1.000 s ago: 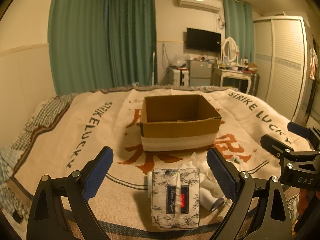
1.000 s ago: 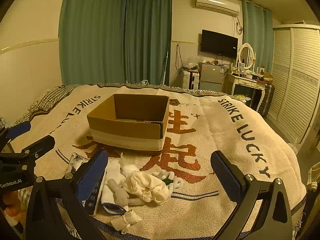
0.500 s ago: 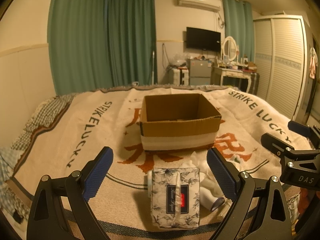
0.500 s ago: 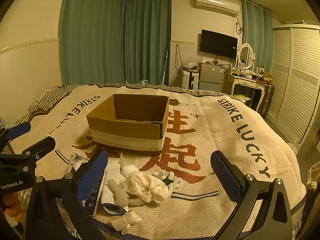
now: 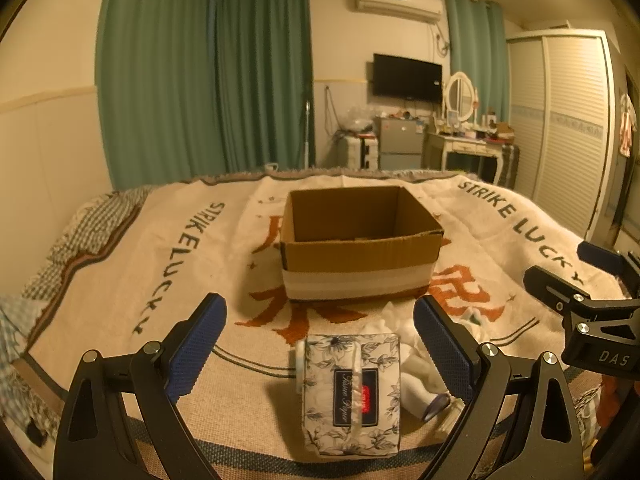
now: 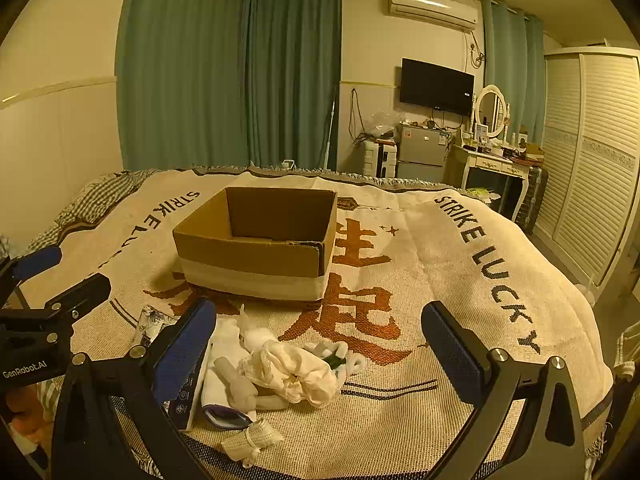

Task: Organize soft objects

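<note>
An open cardboard box (image 5: 360, 248) with a white band stands on the bed blanket; it also shows in the right wrist view (image 6: 260, 248). A floral tissue pack (image 5: 352, 392) lies near the front edge, between the fingers of my open left gripper (image 5: 320, 344). A pile of white socks and cloths (image 6: 288, 368) lies in front of the box, between the fingers of my open right gripper (image 6: 316, 348). A small rolled white bundle (image 6: 252, 440) lies nearest. Both grippers hover above the blanket and hold nothing.
The blanket (image 6: 460, 280) with "STRIKE LUCKY" lettering covers the bed. Green curtains, a TV, a dresser with mirror (image 6: 492, 120) and a wardrobe stand beyond the bed's far edge. The right gripper shows at the right of the left wrist view (image 5: 592, 308).
</note>
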Motion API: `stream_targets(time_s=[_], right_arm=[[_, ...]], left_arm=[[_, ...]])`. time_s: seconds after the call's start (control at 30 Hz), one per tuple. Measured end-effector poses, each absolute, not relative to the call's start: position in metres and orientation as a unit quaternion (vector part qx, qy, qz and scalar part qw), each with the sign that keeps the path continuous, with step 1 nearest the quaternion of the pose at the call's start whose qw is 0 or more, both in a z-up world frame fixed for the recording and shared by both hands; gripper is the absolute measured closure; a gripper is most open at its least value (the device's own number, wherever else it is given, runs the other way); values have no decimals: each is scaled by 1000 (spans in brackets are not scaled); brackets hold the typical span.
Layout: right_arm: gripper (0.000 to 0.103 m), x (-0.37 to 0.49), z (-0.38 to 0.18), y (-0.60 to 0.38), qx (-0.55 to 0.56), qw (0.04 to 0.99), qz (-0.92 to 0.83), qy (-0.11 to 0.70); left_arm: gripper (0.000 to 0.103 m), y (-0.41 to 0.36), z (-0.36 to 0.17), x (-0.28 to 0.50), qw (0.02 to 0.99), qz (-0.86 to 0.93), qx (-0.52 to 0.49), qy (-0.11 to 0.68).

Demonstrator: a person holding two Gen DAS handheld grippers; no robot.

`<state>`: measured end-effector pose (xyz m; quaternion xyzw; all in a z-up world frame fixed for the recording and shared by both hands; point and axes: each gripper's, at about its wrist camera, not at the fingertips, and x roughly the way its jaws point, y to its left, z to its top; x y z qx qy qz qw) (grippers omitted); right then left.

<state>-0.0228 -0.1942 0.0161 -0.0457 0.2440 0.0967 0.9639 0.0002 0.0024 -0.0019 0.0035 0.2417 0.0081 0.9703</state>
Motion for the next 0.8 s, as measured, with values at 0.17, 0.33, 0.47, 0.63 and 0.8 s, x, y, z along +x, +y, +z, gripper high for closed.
stream_targets(time_s=[0.17, 0.33, 0.47, 0.63, 0.8], right_arm=[[0, -23, 16, -195, -45, 964, 96, 244], [0, -22, 16, -195, -46, 964, 97, 244], [0, -23, 16, -195, -45, 964, 96, 244], [0, -25, 17, -197, -43, 965, 97, 239], [0, -34, 26, -197, -46, 967, 93, 231]], left_arm=[[7, 2, -2, 0, 970, 7, 4, 242], [7, 2, -2, 0, 970, 7, 5, 241], [7, 2, -2, 0, 971, 7, 5, 240], [7, 1, 4, -2, 972, 4, 7, 233], [7, -1, 14, -8, 976, 0, 6, 220]])
